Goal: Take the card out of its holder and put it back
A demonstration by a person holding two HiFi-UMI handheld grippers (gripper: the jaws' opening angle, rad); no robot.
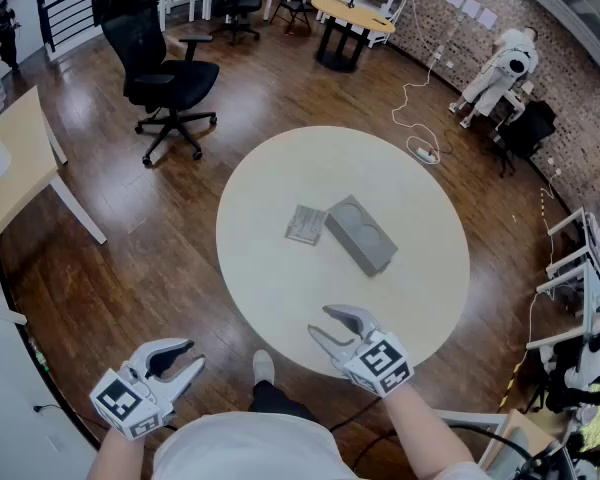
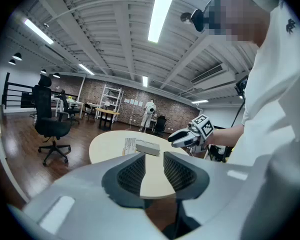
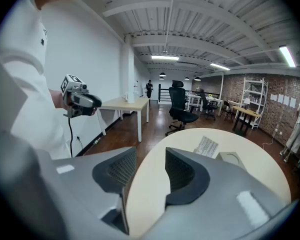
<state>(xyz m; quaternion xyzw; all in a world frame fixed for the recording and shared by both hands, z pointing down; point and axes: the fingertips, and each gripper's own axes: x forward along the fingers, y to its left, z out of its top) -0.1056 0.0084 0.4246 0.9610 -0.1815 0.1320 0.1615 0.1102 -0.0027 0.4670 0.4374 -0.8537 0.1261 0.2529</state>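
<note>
Looking down, you have a round table (image 1: 270,288) with a smooth, matt cream top, standing on a dark, glossy wooden plank floor (image 1: 130,268). Near the table's middle lies a matt grey, block-shaped card holder (image 1: 361,234) with rounded corners and two shallow round hollows in its top face.

Your left gripper (image 1: 185,360), pale grey with a marker cube at its back, hangs off the table over the floor at the lower left. In the left gripper view its two dark, ribbed pads stand apart. Only the table top shows through the gap between them, so it holds nothing and touches nothing.

Your right gripper (image 1: 325,323) hovers over the table's near edge, well short of the card holder. Its jaws are spread wide, and the right gripper view shows bare cream table top between the ribbed pads, so it is empty too.

The thin, pale rectangular card (image 1: 305,224), covered in fine grey print, is out of the holder. It lies flat on the table just beside the holder's left end in the head view, and whether their edges touch you cannot tell. Neither gripper is near it.
</note>
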